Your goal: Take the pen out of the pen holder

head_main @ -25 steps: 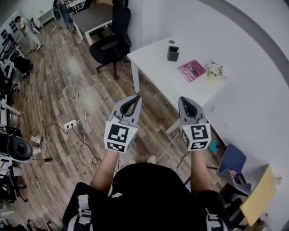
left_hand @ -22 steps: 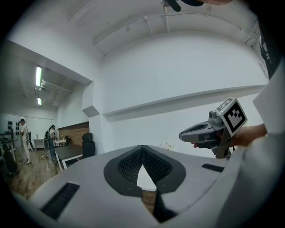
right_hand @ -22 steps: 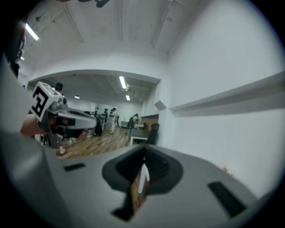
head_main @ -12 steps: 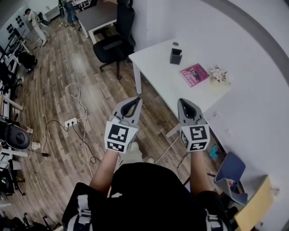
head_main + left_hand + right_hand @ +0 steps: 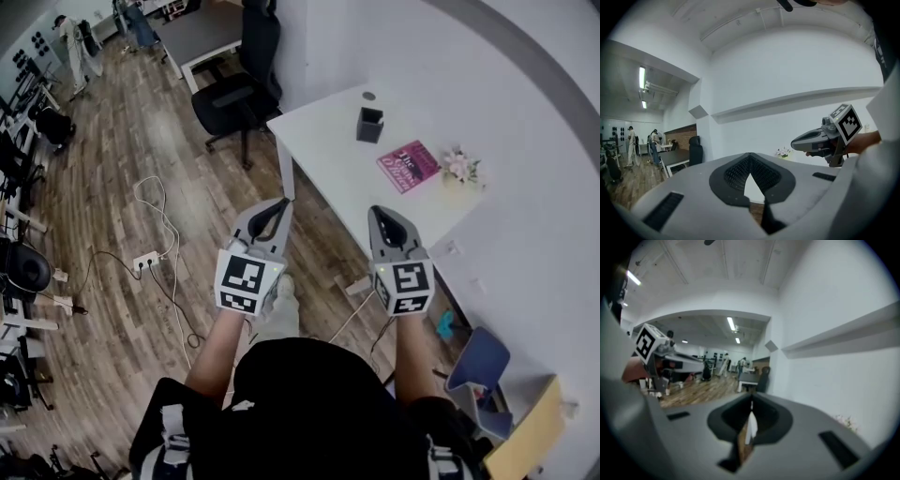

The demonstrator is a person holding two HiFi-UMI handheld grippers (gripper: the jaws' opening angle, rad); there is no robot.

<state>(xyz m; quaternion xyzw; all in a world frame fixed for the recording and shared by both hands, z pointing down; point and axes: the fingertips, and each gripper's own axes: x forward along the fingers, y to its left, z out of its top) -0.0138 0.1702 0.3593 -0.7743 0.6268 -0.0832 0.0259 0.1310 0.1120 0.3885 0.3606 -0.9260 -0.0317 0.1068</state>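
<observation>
- Far left, a power strip (image 5: 145,260) and its cable lie on the wood floor, clear of where I stand.
- An office chair (image 5: 234,94) sits at the bench's far-left corner, so my side of the white bench (image 5: 319,141) looks free to walk up to.
- My left gripper (image 5: 272,217) is held level in front of my chest. Its fingers (image 5: 689,192) are pressed together at the tips with nothing between them. I judge it is only being carried.
- The pen holder (image 5: 369,124), a small dark box, stands upright toward the bench's far edge, well apart from both grippers. I cannot make out the pen in it from here.
- My right gripper (image 5: 389,225) is held beside the left one and points roughly toward the holder. Its fingers (image 5: 797,427) are shut and empty too, so they must spread before I can pinch the pen.
- Right of the holder lie a pink book (image 5: 410,166) and a small pot of flowers (image 5: 459,167), near enough to watch when reaching.
</observation>
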